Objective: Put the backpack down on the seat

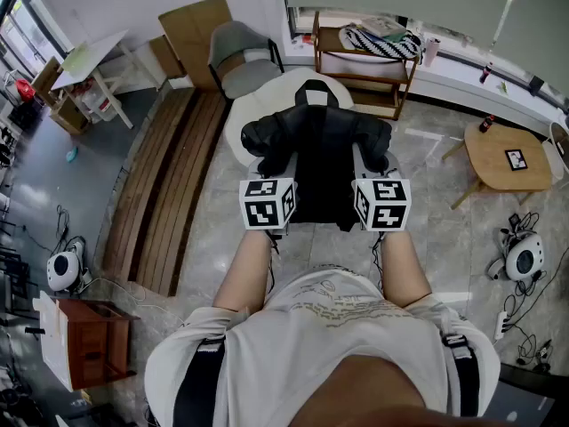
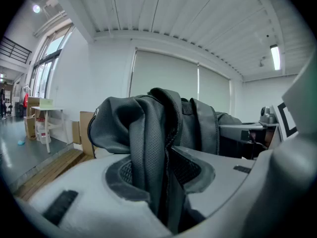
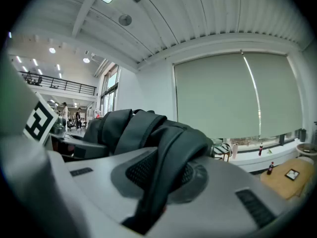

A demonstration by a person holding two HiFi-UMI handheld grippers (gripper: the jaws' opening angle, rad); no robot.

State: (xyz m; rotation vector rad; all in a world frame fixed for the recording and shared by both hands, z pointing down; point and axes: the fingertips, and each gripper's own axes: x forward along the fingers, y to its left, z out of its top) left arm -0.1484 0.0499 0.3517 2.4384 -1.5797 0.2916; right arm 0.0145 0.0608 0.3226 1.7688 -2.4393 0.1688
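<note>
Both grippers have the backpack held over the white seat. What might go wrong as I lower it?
1. The left gripper and right gripper each pinch only a fold of strap on the backpack; a strap may slip out and the bag swing.
2. The bag hides most of the white seat in the head view, so it may land on the rim and slide to the floor.

A grey marbled floor is seen. On it are set a white round seat, a grey chair just beyond it, a row of wooden planks at the left, and a small wooden counter at the right. A black backpack is seen over the seat; whether it rests there cannot be told.
</note>
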